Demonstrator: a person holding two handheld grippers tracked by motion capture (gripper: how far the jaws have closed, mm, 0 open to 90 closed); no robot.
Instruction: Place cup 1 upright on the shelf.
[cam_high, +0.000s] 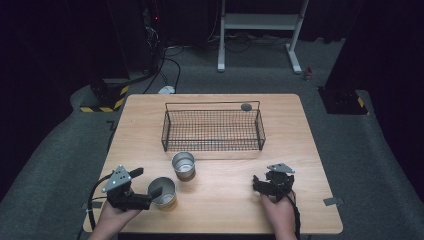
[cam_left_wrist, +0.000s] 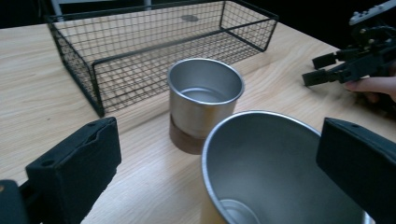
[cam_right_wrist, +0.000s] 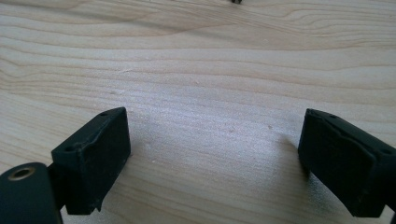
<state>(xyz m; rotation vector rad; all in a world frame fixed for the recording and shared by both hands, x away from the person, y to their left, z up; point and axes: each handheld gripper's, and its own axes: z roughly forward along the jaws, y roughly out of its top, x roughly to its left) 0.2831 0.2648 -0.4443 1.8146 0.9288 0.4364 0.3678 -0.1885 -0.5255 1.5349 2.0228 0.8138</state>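
Observation:
Two steel cups stand on the wooden table (cam_high: 225, 200) in front of a black wire basket (cam_high: 212, 130). The near cup (cam_high: 163, 192) (cam_left_wrist: 271, 158) sits between the jaws of my left gripper (cam_high: 146, 183) (cam_left_wrist: 217, 140), which is open; one jaw is close to the cup's rim and the other stands well clear. The far cup (cam_high: 183, 165) (cam_left_wrist: 205, 93) is upright just before the basket (cam_left_wrist: 154, 42). My right gripper (cam_high: 256, 183) (cam_right_wrist: 215, 158) is open over bare wood at the front right, holding nothing. It also appears in the left gripper view (cam_left_wrist: 327, 70).
A small grey disc (cam_high: 246, 106) (cam_left_wrist: 189, 17) lies on the table just behind the basket's back edge. The basket holds nothing. Bare wood stretches between the cups and the right gripper. Beyond the table stand a white frame (cam_high: 260, 30) and cables on the floor.

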